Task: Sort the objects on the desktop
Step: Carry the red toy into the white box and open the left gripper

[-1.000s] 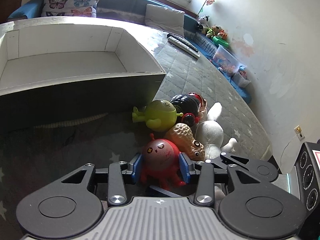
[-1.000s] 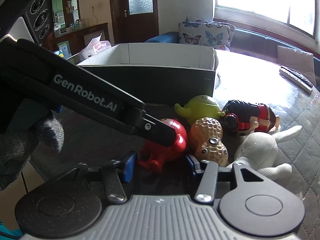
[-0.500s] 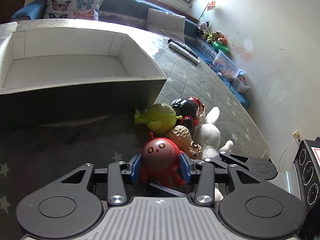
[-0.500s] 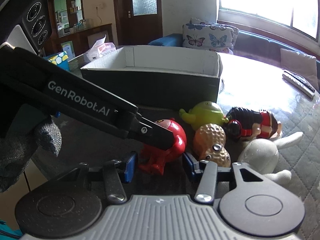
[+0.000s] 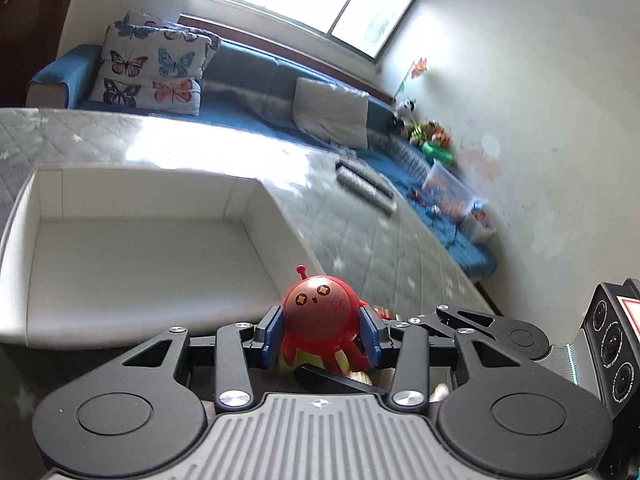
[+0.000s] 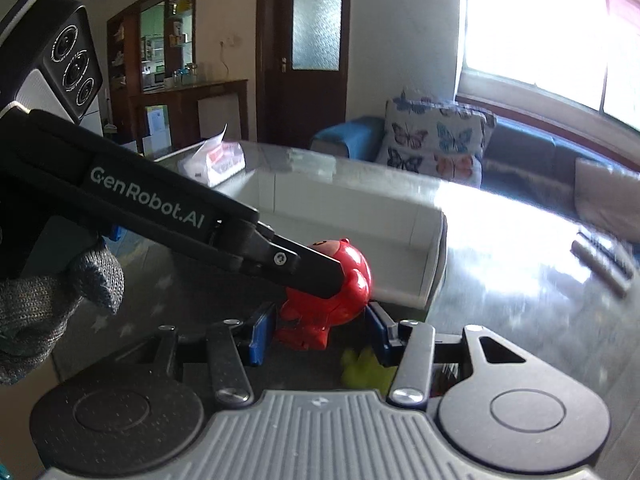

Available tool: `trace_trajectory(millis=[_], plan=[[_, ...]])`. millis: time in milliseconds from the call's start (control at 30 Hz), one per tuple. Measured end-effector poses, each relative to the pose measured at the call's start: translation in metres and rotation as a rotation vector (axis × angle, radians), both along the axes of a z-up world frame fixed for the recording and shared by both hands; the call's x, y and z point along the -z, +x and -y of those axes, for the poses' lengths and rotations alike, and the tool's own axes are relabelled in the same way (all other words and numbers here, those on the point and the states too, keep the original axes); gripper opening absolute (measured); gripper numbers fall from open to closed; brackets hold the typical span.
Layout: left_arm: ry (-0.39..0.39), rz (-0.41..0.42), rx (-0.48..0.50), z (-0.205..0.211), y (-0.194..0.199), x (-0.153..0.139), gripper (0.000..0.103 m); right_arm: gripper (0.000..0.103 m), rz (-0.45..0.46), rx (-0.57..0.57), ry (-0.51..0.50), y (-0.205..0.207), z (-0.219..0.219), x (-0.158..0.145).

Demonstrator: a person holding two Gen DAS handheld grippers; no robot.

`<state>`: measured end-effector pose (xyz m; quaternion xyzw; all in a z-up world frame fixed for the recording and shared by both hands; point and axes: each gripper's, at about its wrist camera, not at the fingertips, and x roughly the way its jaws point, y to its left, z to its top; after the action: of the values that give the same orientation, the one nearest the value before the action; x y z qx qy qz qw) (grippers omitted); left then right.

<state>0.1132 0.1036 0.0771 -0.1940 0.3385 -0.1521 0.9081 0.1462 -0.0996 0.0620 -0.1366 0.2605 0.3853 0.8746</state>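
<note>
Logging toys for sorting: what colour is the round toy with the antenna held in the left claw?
Red: the round plastic antenna toy, clearest in the left wrist view.

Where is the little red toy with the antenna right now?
The red toy is pinched between the left gripper's blue pads, lifted just in front of the empty white box's near right corner.

My left gripper (image 5: pixel 323 330) clamps the red toy (image 5: pixel 322 316) between its pads; the white box (image 5: pixel 140 256) sits just beyond.

Round red antenna toy (image 5: pixel 320 316), upright, raised beside white box (image 5: pixel 132 256)
</note>
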Motion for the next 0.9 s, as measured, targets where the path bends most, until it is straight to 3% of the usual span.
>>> trace_trajectory(millis=[233,533,733,900], plan=[[-0.048,-0.018,-0.044,-0.03,0.059,0.003,0.044,0.049,-0.018,-0.023,-0.032,0.066,-0.034,-0.011],[-0.126,-0.148,-0.088,-0.066,0.129,0.053,0.044,0.046,-0.156,-0.021,-0.128,0.149,-0.078,0.017],[-0.176,-0.214,-0.112,-0.079,0.147,0.076,0.044,0.045,-0.174,-0.023,-0.212,0.162,-0.097,0.04],[-0.173,-0.252,-0.131,-0.081,0.151,0.08,0.044,0.045,-0.158,-0.02,-0.272,0.158,-0.112,0.048]])
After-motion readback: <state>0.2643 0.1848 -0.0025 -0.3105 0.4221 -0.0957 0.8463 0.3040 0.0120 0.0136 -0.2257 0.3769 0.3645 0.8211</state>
